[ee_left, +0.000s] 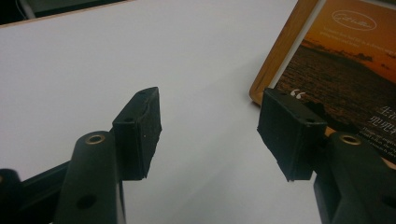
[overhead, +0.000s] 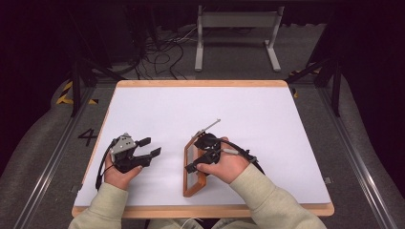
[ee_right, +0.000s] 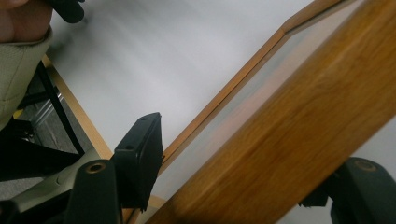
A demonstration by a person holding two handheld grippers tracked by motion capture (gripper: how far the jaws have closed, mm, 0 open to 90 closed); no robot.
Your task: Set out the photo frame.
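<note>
A white table top with a wooden rim sits in a dark room. The right gripper clamps a wooden picture frame near the front edge, tilting it up. The left gripper waits beside it, agape and empty. Next, probably standing the frame upright.

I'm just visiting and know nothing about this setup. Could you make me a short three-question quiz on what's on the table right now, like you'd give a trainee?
1. True or false: the left gripper has its jaws closed on the wooden picture frame.
2. Which gripper has the frame's wooden edge between its jaws? A) left B) right C) both
3. Fill in: the frame holds a print of an orange ______ scene.

Key
1. False: its jaws stand apart over the bare white table top, beside the frame.
2. B: the right gripper has one jaw on each side of the edge.
3. Sunset, with some text on it.
</note>
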